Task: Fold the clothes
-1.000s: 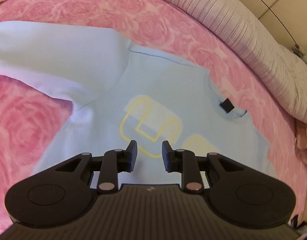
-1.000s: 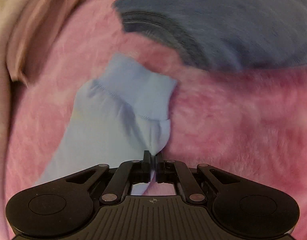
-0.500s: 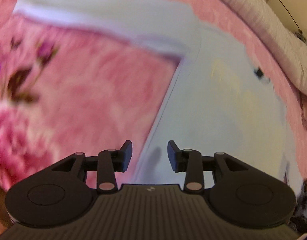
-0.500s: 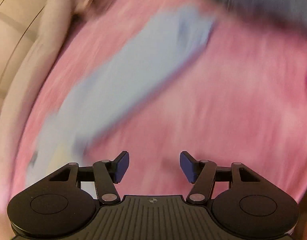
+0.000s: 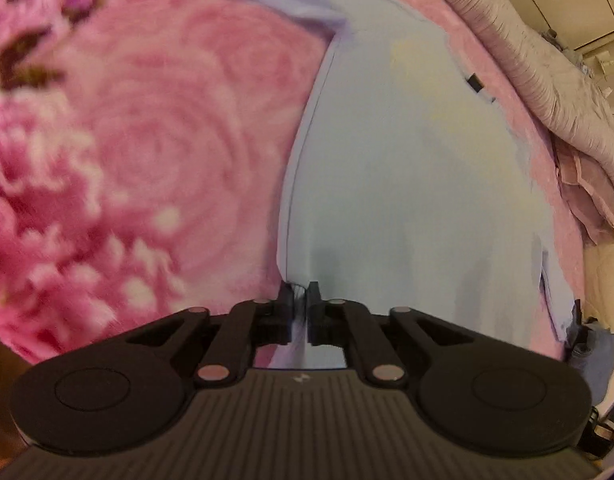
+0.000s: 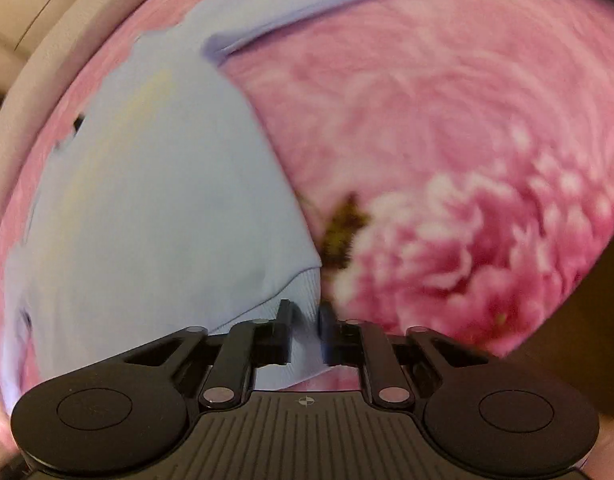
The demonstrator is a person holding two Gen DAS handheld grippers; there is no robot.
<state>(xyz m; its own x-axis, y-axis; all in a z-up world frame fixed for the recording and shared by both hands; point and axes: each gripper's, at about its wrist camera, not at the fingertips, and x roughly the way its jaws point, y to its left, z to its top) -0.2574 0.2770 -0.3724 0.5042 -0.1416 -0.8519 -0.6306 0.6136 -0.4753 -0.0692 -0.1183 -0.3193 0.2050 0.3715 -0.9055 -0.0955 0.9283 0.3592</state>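
Down at the near hem of the pale blue cotton sweatshirt (image 5: 407, 184), your left gripper (image 5: 301, 304) and right gripper (image 6: 305, 322) both pinch fabric, so uneven lifting could skew the fold.

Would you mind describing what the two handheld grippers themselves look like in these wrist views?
Both look alike. The left gripper and right gripper are matte black, each with two short fingers on hinged link arms pinned by silvery round rivets. Behind sit two rounded lobes with circular recesses and a ribbed dark plate bearing a small white mark. The right gripper's finger pads look bluish. No cables or sleeves are visible.
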